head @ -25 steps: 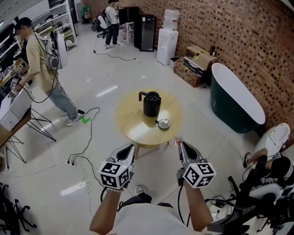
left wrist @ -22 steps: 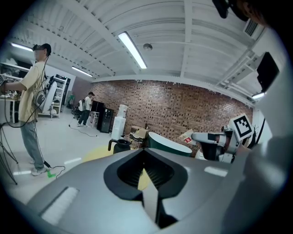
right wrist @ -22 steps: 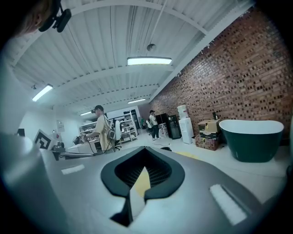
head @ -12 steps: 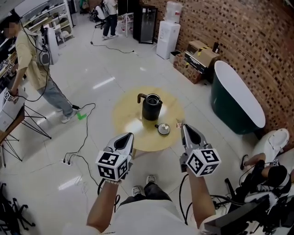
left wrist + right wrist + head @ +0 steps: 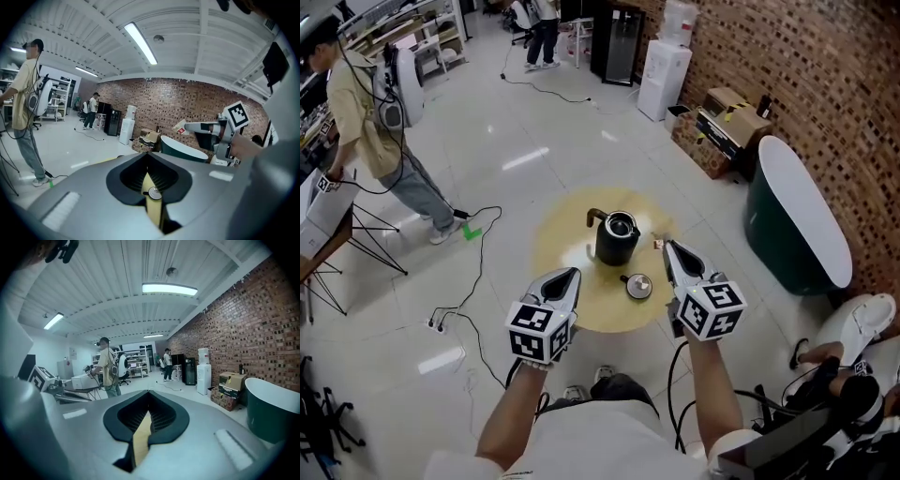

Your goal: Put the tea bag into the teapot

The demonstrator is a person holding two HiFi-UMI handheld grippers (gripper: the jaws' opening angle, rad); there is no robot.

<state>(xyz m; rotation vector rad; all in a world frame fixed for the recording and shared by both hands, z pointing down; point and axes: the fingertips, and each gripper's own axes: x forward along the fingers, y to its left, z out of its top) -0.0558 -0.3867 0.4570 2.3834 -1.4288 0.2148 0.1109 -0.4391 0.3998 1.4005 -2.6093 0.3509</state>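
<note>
2 tools hang above the round worktop [image 5: 562, 258] — left tool [image 5: 573, 273] closed, empty; right tool [image 5: 667, 245] pinching the tea bag [image 5: 657, 244] near the open teapot [image 5: 616, 240] — lid [image 5: 637, 285] alongside.

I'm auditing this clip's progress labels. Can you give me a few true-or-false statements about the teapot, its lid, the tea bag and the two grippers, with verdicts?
1. The lid sits on the teapot. False: the lid lies on the round table beside the teapot, whose top is open.
2. The right gripper is shut on the tea bag. True.
3. The tea bag is inside the teapot. False: it is at the right gripper's tips, just right of the pot in the head view.
4. The left gripper holds nothing. True: its jaws are together with nothing between them.
</note>
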